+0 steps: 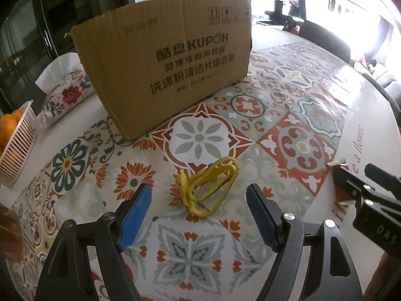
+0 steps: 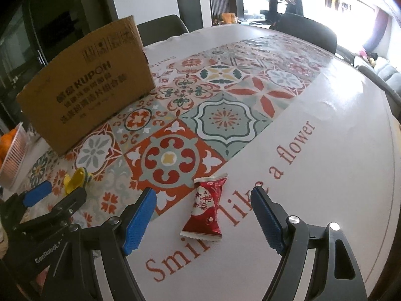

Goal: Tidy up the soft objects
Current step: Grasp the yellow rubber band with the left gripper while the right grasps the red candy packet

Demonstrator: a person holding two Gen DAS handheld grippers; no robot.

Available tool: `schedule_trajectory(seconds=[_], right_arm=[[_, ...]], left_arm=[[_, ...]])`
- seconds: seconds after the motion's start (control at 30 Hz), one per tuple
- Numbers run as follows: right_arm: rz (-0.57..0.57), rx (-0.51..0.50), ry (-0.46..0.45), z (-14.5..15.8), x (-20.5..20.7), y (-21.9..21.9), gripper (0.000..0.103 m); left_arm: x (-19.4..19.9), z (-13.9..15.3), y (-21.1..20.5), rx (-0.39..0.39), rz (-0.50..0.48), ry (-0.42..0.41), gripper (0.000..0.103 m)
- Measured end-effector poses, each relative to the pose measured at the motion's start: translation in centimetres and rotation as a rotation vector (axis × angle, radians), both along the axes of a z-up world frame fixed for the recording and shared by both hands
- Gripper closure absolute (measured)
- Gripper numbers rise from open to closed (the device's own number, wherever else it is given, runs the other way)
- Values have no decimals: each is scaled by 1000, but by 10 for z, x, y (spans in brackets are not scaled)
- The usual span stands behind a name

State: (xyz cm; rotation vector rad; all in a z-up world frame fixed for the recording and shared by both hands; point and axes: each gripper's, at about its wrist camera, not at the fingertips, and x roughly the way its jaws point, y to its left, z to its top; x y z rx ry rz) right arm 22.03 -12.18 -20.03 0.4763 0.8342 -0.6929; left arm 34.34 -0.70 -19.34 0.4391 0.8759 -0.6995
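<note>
The left gripper (image 1: 199, 215) has its blue fingers (image 1: 136, 215) spread wide with nothing pinched. They straddle a floppy yellow rubbery piece (image 1: 209, 188) that lies on the table (image 1: 363, 105) just ahead of the tips, so the gap looks set to drop over it from above. The right gripper (image 2: 204, 222) is posed the same way: fingers (image 2: 137, 223) apart, empty, with a red wrapped sweet (image 2: 206, 210) lying between and slightly ahead of the pads, not touching either. Both tools tilt steeply toward the tabletop, which suits a pinch on something flat and limp.

The two items sit near the front edge of the patterned cloth, the yellow one to the left, the sweet on the white band by the printed lettering. Each lies apart from the other, one per hand, so both can be picked up together.

Behind them stands an open cardboard box (image 1: 170, 57), well apart from both; I would guess it is the place these soft things go. Left of the box lie a floral tissue pack (image 1: 65, 92) and a white basket (image 1: 17, 148) of oranges (image 1: 10, 128), clear of the reach.
</note>
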Motion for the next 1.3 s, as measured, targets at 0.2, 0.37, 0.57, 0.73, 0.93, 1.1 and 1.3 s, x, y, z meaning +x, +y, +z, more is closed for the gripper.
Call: schedule_trajectory(seconds=[0.2,0.37,0.57,0.73,0.93,1.1,1.3], right_arm=[[-11,9,20,-10,7,-1,26],[-21,34,41,-18,9,-8,33],[14,-11,76,-20,11,-7,43],[110,-40,100,-19,13,-3,57],[203,-39,95,-18,11,-4,78],[252,-34,82,-17,6,-9,79],[301,-31,79,-15,0,-18,79]], left_arm=[[11,-11,-6,-1,-19,13,26],[17,-17,-12,-4,-33,27,34],[18,-25,-16,-8,-28,53,49],[15,-26,-17,-19,-21,59,54],[5,-27,-21,-26,-1,64,55],[-3,-27,-22,-42,48,89,55],[-18,-25,-16,-67,128,116,56]])
